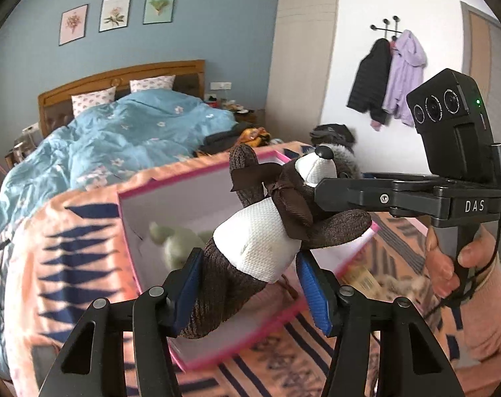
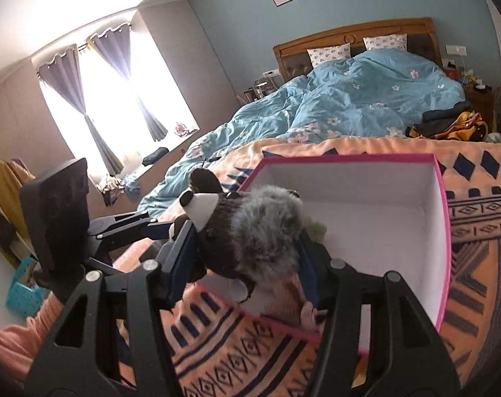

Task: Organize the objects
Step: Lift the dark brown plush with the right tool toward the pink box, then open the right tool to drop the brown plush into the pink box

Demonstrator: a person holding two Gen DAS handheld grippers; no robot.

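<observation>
A brown and white plush animal [image 1: 253, 241] with a brown bow is held between both grippers above an open pink box [image 1: 197, 198] with white walls. My left gripper [image 1: 250, 274] is shut on its lower body. My right gripper [image 2: 247, 248] is shut on its furry grey-brown head [image 2: 250, 231]; that gripper also shows in the left wrist view [image 1: 330, 192] at the toy's neck. A pale green plush [image 1: 174, 241] lies inside the box, partly hidden by the toy. The box [image 2: 399, 205] sits on an orange patterned blanket [image 2: 482, 231].
The blanket [image 1: 68, 231] covers the foot of a bed with a blue floral duvet [image 2: 366, 99]. Dark and yellow clothes [image 2: 449, 122] lie at the bed's far right. A small furry thing [image 1: 402, 284] lies on the blanket right of the box. Coats [image 1: 389, 79] hang on the wall.
</observation>
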